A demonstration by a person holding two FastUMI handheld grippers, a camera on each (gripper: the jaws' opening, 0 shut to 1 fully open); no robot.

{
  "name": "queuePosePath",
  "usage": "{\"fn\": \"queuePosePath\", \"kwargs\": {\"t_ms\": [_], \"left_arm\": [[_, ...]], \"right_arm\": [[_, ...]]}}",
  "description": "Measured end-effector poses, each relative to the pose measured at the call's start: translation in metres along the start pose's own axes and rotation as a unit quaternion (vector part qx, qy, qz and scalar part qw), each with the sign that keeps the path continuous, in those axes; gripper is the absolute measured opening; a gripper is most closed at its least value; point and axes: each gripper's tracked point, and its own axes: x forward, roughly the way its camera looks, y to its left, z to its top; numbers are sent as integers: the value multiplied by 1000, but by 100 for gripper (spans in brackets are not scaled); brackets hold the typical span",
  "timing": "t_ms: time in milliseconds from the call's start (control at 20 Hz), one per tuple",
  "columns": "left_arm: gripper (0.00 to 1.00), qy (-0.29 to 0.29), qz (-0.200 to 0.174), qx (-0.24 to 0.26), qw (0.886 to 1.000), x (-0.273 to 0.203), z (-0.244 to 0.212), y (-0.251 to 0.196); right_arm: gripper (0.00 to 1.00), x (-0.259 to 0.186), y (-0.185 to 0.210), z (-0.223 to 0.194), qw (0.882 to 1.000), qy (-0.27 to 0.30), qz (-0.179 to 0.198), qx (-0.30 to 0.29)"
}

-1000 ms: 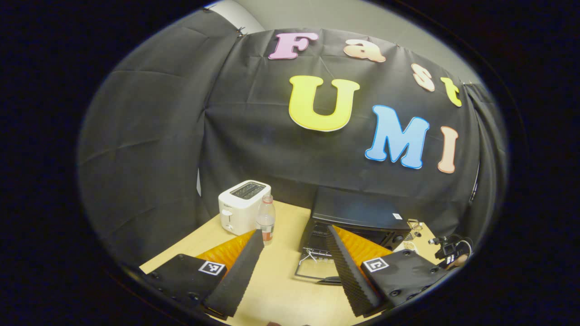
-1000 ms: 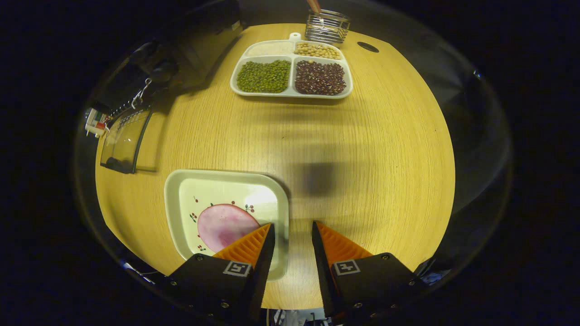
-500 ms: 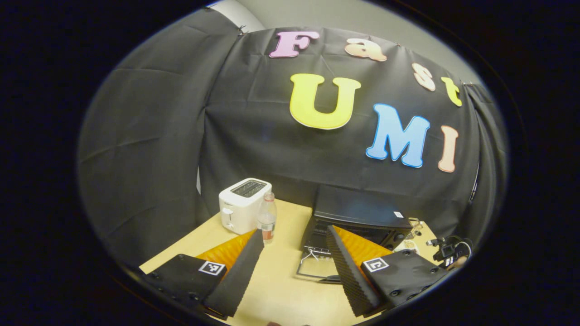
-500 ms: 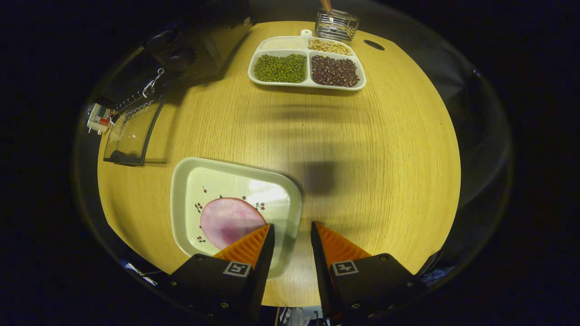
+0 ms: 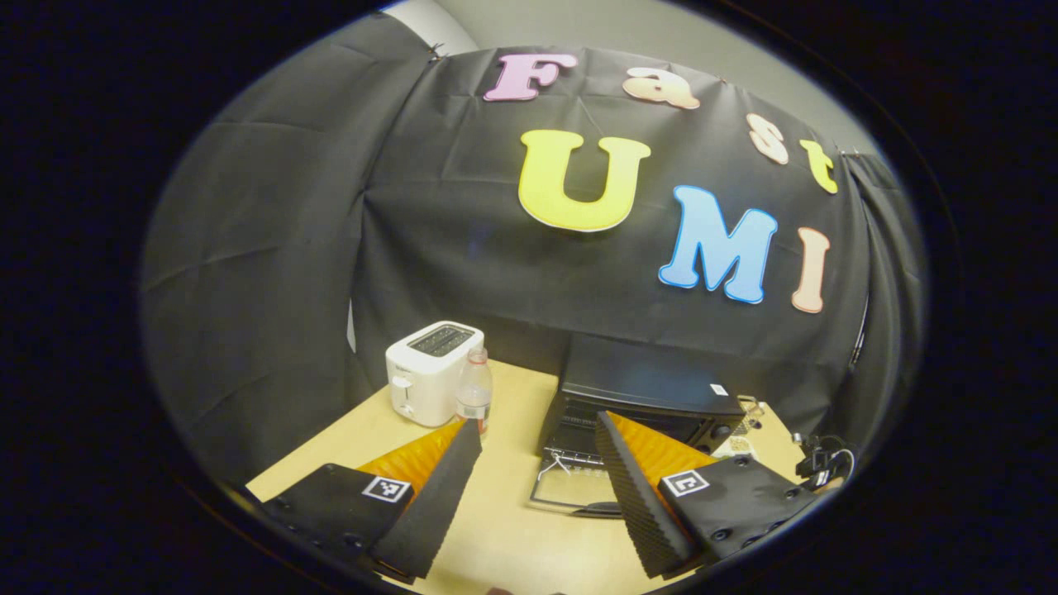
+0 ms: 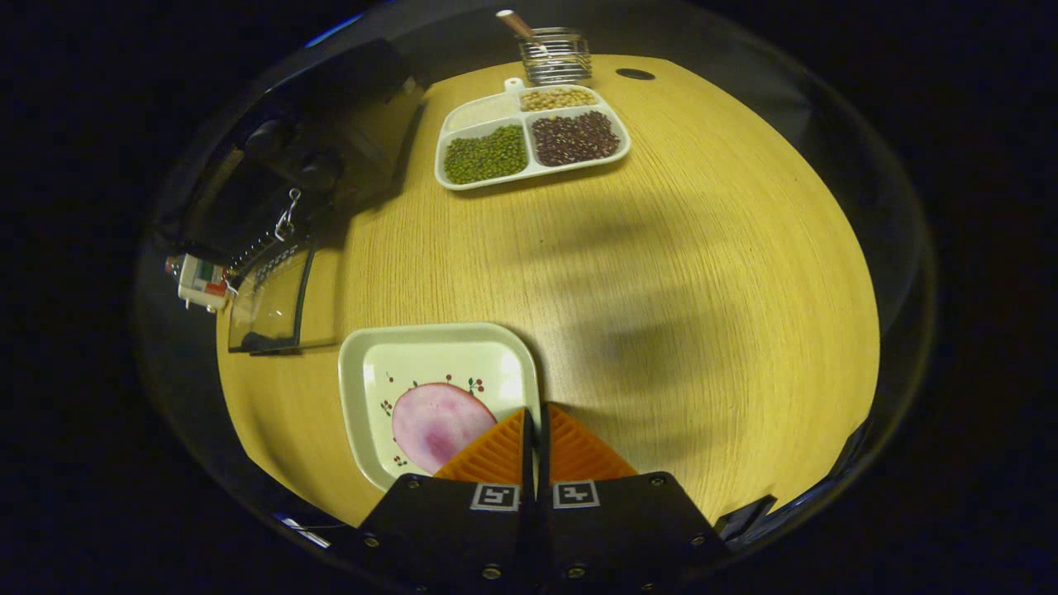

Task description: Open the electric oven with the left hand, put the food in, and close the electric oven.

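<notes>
both right gripper (image 6: 536, 413) fingers pinch the plate (image 6: 361, 372) rim.

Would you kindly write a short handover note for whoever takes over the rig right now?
Left hand-held gripper: open, holding nothing, aimed toward the electric oven.
Right hand-held gripper: fingers closed on the right rim of the plate carrying the food, near the table's front edge.
Done: oven door is open, lying flat.
Left: carry the plate into the oven, release, then close the door.
</notes>
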Motion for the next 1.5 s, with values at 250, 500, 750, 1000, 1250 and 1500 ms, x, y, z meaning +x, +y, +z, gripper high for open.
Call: {"fn": "queuePosePath", "kwargs": {"t_ms": [250,500,750,1000,1250,1500], "left_arm": [[100,-15,-4,3,1000,1,15,-2],[95,-25,-21,11,999,-1,20,-18],[100,-28,-31,19,999,-1,24,-24],[100,-40,-39,17,998,-3,33,-27],[95,-72,-65,33,995,-7,52,-37],[94,-115,-99,70,986,-18,77,-46]], "right_arm": [[1,-17,8,-5,989,-16,95,109],[1,-30,18,-3,973,-29,160,165],[0,-32,31,4,954,-51,211,204],[0,-51,46,4,930,-66,251,261],[1,-82,74,-1,903,-93,273,319],[1,-101,128,-8,893,-109,282,334]]}}
